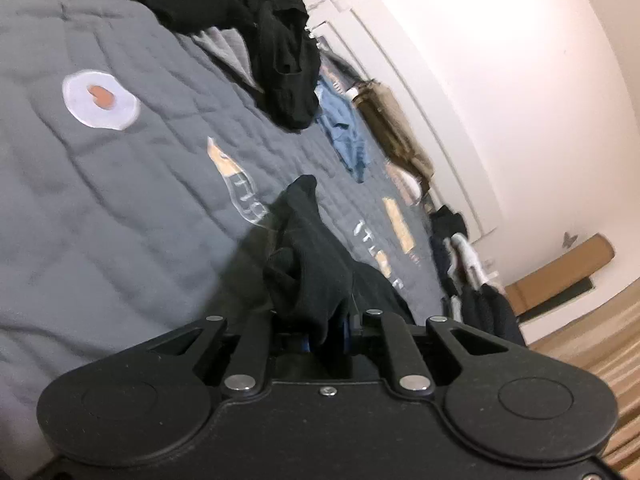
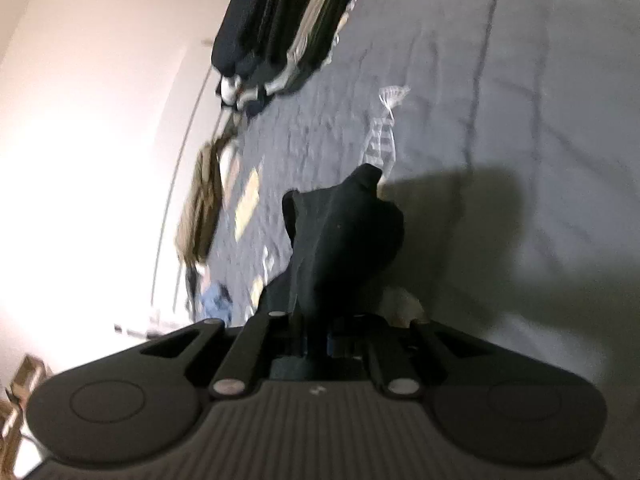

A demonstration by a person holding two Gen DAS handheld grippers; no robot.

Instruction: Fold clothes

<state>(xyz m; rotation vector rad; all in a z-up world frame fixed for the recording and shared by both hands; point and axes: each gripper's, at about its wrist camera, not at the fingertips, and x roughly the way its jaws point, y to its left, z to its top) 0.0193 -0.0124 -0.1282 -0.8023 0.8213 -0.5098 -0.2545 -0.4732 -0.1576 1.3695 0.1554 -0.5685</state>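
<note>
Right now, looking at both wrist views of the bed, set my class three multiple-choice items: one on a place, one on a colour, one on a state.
1. Where does the stack of folded clothes lie?
A. on the grey quilt near its edge
B. on the floor
C. on a chair

2. What colour is the garment caught in the left hand-held gripper?
A. blue
B. black
C. tan

3. How is the right hand-held gripper?
A. wide open, empty
B. shut, empty
C. shut on dark cloth

Answers: 1 A, the stack sits on the quilt; 2 B, black fabric rises from it; 3 C, the cloth bunches out from between its closed jaws.
</note>
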